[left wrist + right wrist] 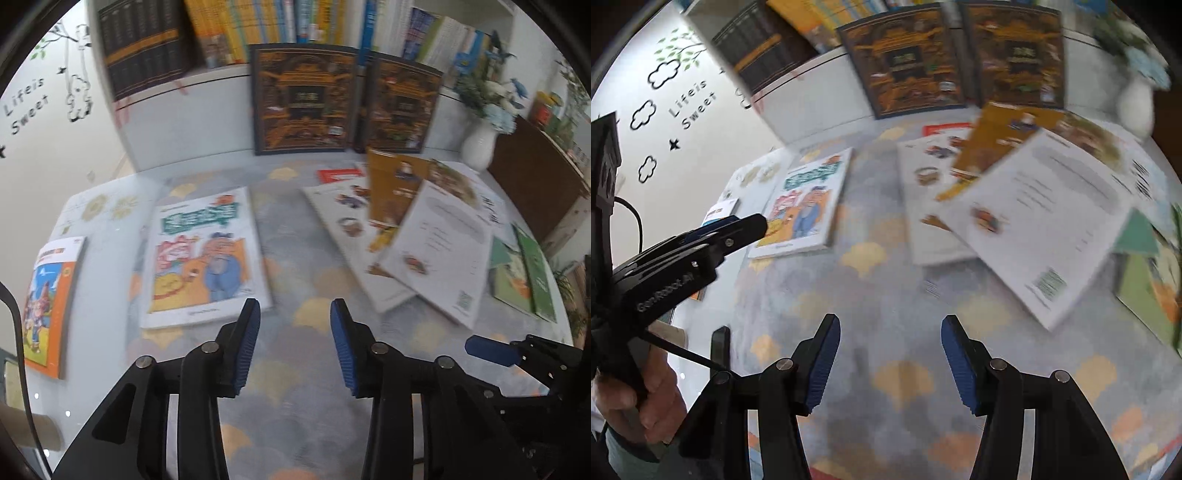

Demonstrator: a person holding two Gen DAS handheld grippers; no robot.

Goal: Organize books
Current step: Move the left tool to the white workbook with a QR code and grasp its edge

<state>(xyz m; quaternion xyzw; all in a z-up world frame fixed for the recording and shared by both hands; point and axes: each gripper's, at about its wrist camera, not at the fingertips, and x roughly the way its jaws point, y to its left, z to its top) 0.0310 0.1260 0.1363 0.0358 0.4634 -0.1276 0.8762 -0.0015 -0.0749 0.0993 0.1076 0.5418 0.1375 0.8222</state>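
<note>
Nearest: left gripper [293,343] and right gripper [890,363], both with jaws apart, empty, hovering above patterned tabletop [295,258]. Books scattered flat: cartoon book [203,254] at left, orange-spined book [48,302] at near-left edge, overlapping pile [417,236] at right.

Risks: pile sliding if top white book [1045,218] gets dragged; vase [478,142] at far right toppling; thin covers slipping from pads.

Readable: "Life is Sweet" on wall [27,103]; "GenRobot.AI", partly blurred, on left gripper body.

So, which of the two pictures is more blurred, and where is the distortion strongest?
The right wrist view is more blurred: the white book and the vase smear. The left wrist view is softer only at its right side, and the cartoon book reads fairly clearly. In both views the fisheye bends the edges most, curving the shelf and darkening the corners.
</note>
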